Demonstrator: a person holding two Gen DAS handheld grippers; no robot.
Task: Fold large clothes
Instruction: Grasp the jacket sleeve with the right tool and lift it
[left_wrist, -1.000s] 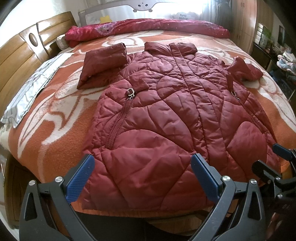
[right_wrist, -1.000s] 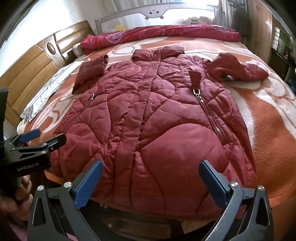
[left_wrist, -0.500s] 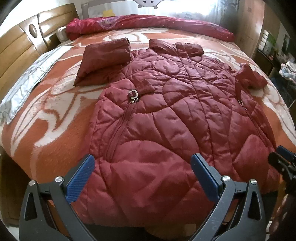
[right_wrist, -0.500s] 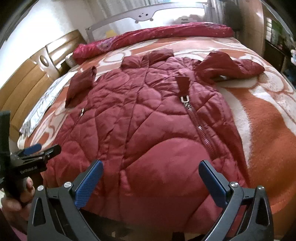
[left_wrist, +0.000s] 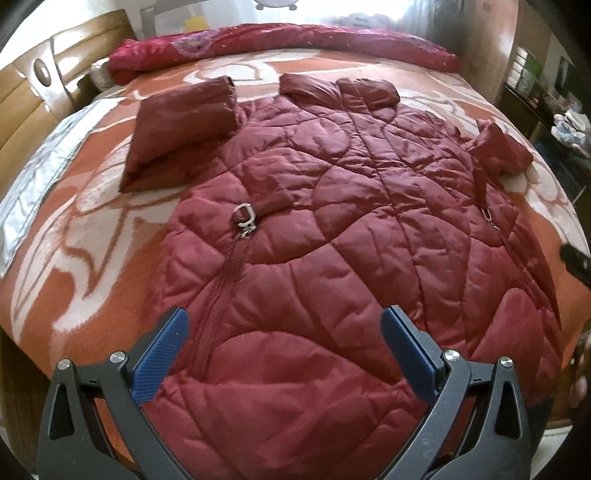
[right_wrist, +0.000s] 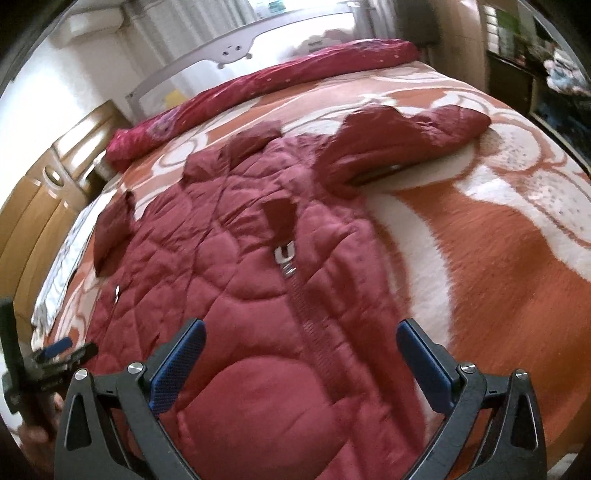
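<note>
A dark red quilted jacket (left_wrist: 332, 229) lies spread flat on the bed, collar at the far end, hem nearest me. Its left sleeve (left_wrist: 184, 122) is folded into a block beside the shoulder; its right sleeve (right_wrist: 406, 144) bends outward. My left gripper (left_wrist: 282, 332) hovers open over the lower left part, straddling the pocket zipper (left_wrist: 243, 218). My right gripper (right_wrist: 301, 349) hovers open over the lower right part, just below the other zipper pull (right_wrist: 284, 258). Neither holds cloth. The left gripper (right_wrist: 62, 350) also shows, blurred, at the right wrist view's left edge.
The bed carries an orange-and-white blanket (right_wrist: 498, 240). A rolled red quilt (left_wrist: 295, 40) lies along the far edge. A wooden headboard (left_wrist: 26, 85) and a grey cloth (left_wrist: 33, 177) are on the left. A dark shelf (right_wrist: 546, 74) stands at the right.
Both grippers have moved forward over the jacket's lower part, from beyond the hem to above the zippers. The right view has tilted. Both stay open.
</note>
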